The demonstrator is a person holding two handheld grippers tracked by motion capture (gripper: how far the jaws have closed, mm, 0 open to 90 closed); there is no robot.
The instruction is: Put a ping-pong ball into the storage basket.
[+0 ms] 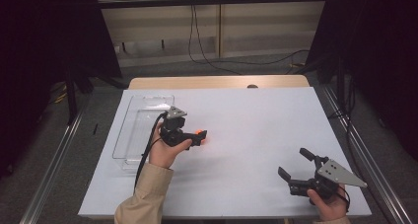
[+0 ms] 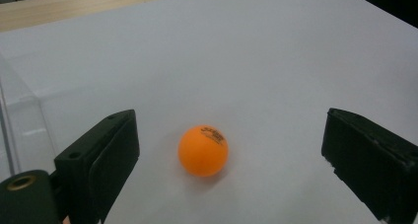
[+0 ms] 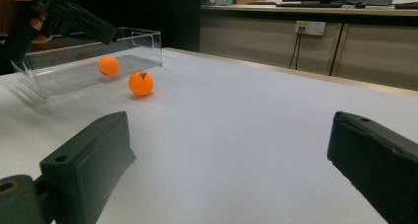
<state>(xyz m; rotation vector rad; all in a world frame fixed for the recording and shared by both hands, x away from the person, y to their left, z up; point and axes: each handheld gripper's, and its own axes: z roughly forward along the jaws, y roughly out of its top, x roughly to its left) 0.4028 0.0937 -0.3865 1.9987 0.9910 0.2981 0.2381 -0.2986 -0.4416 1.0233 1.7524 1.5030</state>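
A small orange plastic ball [image 2: 203, 150] with tiny dark writing on it sits on the big white table [image 1: 256, 130]. It rests on the table top, just beside a clear plastic box [image 1: 143, 128] with see-through walls. In the right gripper view the ball lies next to the long wall of the box, and the shiny wall shows an orange copy of it like a mirror.

The left gripper [image 2: 229, 160] hangs over the ball. Its two black jaws are spread wide apart. The ball is in the gap between them, closer to the jaw on the left of the left gripper view, and it touches neither one. A hand [image 1: 165, 152] in a tan sleeve [image 1: 143, 194] holds this gripper near the box.

The right gripper [image 1: 295, 165] is well apart from the ball, near the front right corner of the table. Its jaws are spread wide too, with bare white table between them
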